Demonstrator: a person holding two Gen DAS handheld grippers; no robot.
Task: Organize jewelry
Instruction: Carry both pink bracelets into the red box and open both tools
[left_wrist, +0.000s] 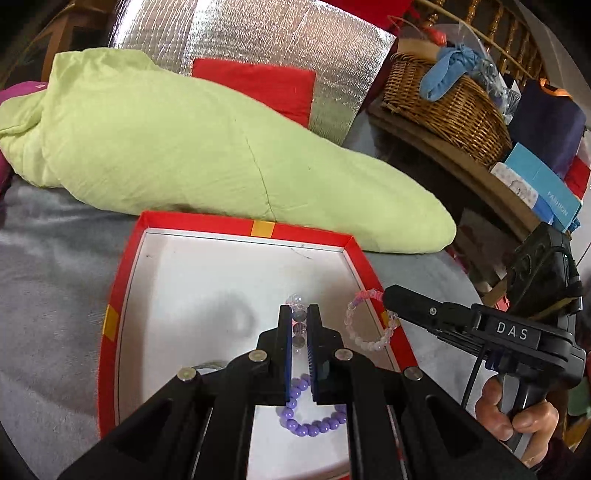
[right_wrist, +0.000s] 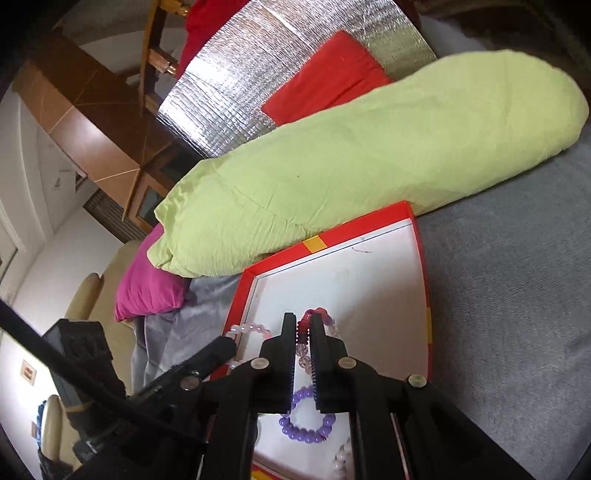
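A red box lid with a white inside lies on a grey blanket; it also shows in the right wrist view. My left gripper is shut on a clear and grey bead bracelet, held above the white floor. My right gripper is shut on a pink and clear bead bracelet; in the left wrist view it holds that bracelet over the lid's right wall. A purple bead bracelet lies on the floor of the lid, also in the right wrist view.
A long green pillow lies right behind the lid. A silver foil sheet and a red cushion stand further back. A wicker basket sits on a wooden shelf at right. A magenta pillow lies left.
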